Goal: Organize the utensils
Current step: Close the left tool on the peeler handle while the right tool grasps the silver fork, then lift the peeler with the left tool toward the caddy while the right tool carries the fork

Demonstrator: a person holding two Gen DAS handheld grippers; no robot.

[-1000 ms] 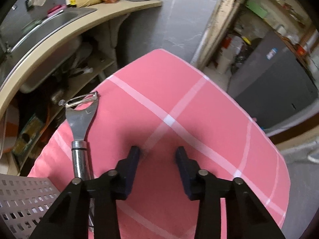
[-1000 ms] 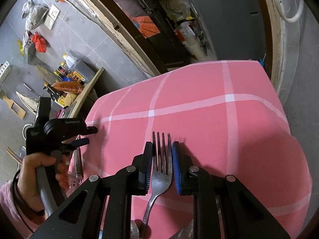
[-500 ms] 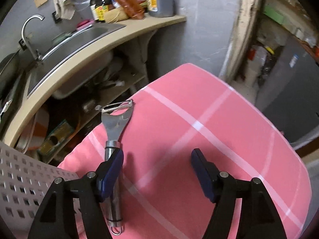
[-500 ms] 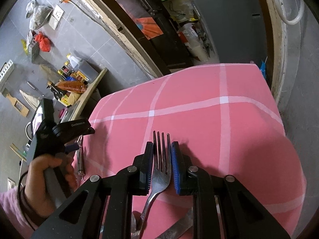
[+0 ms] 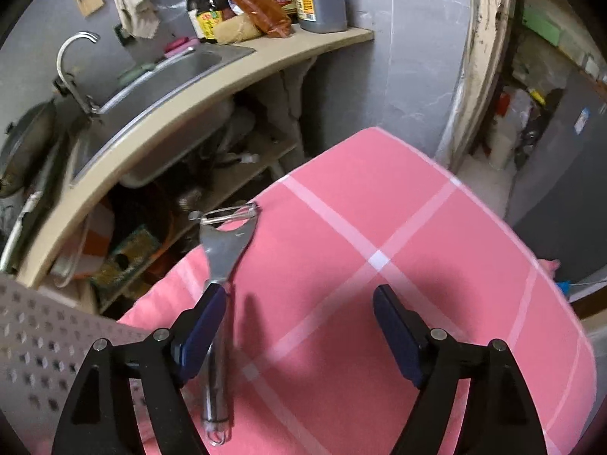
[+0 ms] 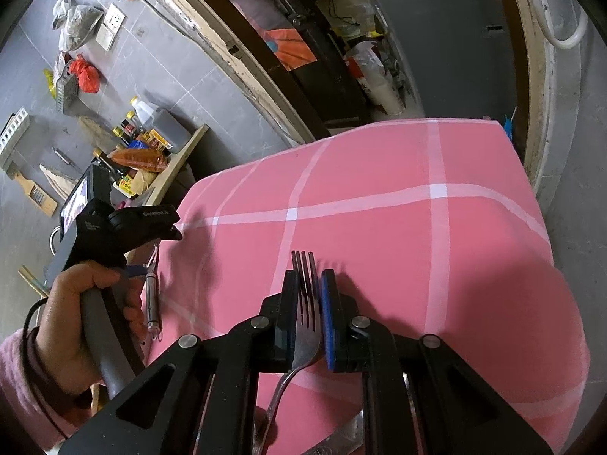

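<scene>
— The left gripper (image 5: pixel 299 322) has just been opening; now wide, peeler (image 5: pixel 224 261) on the cloth (image 5: pixel 417 227) by its left finger.
— The right gripper (image 6: pixel 308 314) stays clamped on the fork (image 6: pixel 305 326).

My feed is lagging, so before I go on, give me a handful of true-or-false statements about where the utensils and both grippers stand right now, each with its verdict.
1. The right gripper is clamped on the silver metal fork. True.
2. The fork's tines point back toward the camera. False: they stick out forward past the fingertips, over the pink checked tablecloth.
3. The left gripper is shut on the steel Y-shaped peeler. False: its jaws have just been opening and stand wide; the peeler lies on the cloth at the left finger.
4. The peeler's blade end points away from the left wrist camera, near the cloth's edge. True.
5. A perforated grey basket shows at the left of the left wrist view. True.
</scene>
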